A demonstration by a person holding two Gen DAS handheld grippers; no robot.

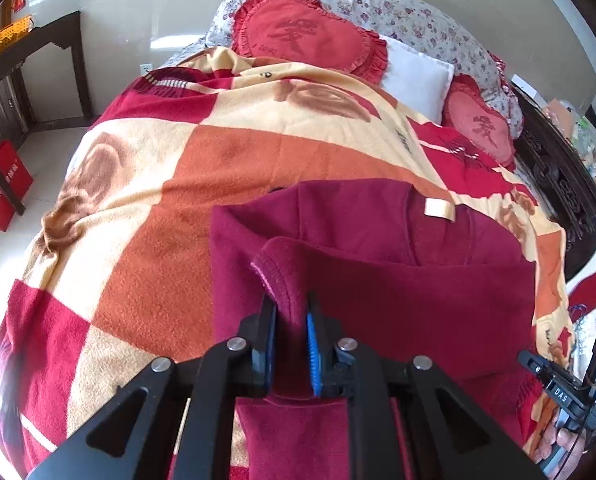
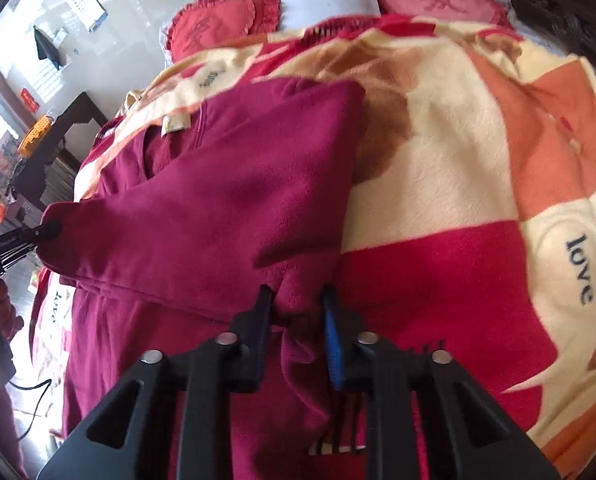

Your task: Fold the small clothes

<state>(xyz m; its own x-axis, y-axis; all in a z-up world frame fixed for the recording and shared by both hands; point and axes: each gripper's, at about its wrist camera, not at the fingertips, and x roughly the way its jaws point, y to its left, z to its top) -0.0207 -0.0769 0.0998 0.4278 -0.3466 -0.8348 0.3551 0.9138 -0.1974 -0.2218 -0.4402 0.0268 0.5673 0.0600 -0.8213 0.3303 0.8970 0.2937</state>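
Observation:
A maroon fleece garment (image 1: 417,280) lies partly folded on the checked blanket (image 1: 158,240), its beige neck label (image 1: 437,210) facing up. My left gripper (image 1: 290,300) is shut on a hemmed edge of the garment and holds that fold raised. In the right wrist view the same garment (image 2: 226,200) spreads to the left, label (image 2: 176,124) at the far side. My right gripper (image 2: 296,294) is shut on a bunch of its cloth near the blanket. The left gripper (image 2: 50,230) shows at the left edge, pinching the garment's corner.
Two red heart pillows (image 1: 309,36) (image 1: 481,124) and a white pillow (image 1: 413,76) lie at the head of the bed. A dark wooden table (image 1: 26,64) and red bags (image 1: 2,188) stand on the floor to the left. A dark carved headboard (image 1: 557,184) runs along the right.

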